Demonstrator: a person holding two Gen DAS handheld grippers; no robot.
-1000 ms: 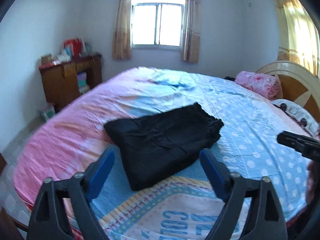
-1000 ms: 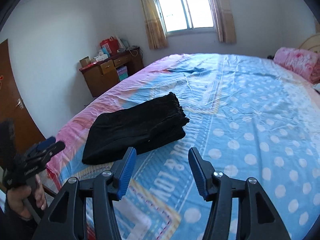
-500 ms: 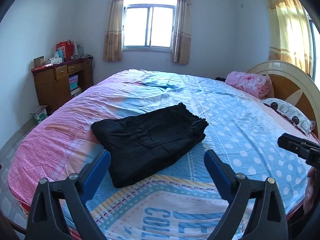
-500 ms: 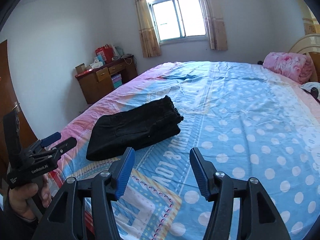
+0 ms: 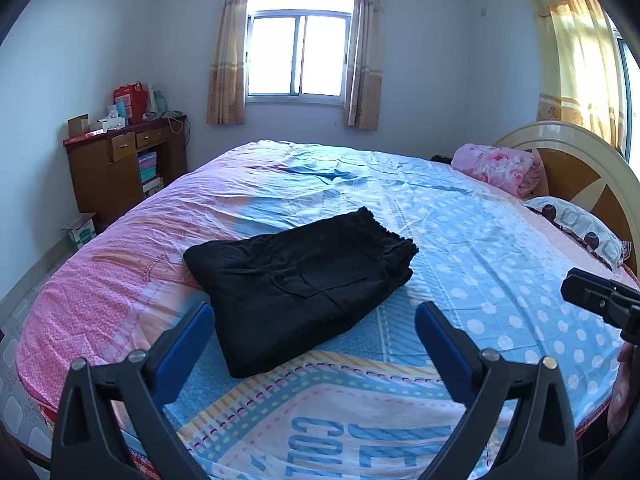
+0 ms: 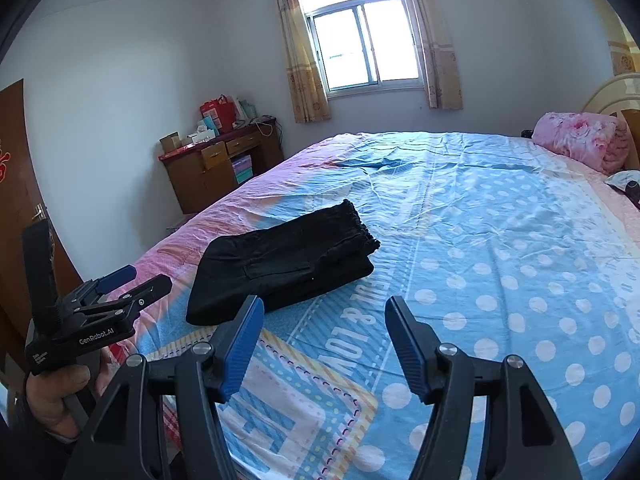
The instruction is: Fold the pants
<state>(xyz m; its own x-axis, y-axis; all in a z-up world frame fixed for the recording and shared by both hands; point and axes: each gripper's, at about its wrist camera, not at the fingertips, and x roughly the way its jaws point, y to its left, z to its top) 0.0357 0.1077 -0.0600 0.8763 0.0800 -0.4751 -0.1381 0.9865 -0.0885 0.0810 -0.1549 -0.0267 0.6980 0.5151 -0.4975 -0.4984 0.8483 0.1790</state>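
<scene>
Now folded pants point(image 5: 298, 280) lie ahead of left tool point(image 5: 314, 322), untouched, jaws opening.

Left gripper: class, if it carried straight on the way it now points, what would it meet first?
Probably the folded black pants on the bed. The left gripper, its jaws opening with nothing between them, points at their near edge; depth is uncertain.
</scene>
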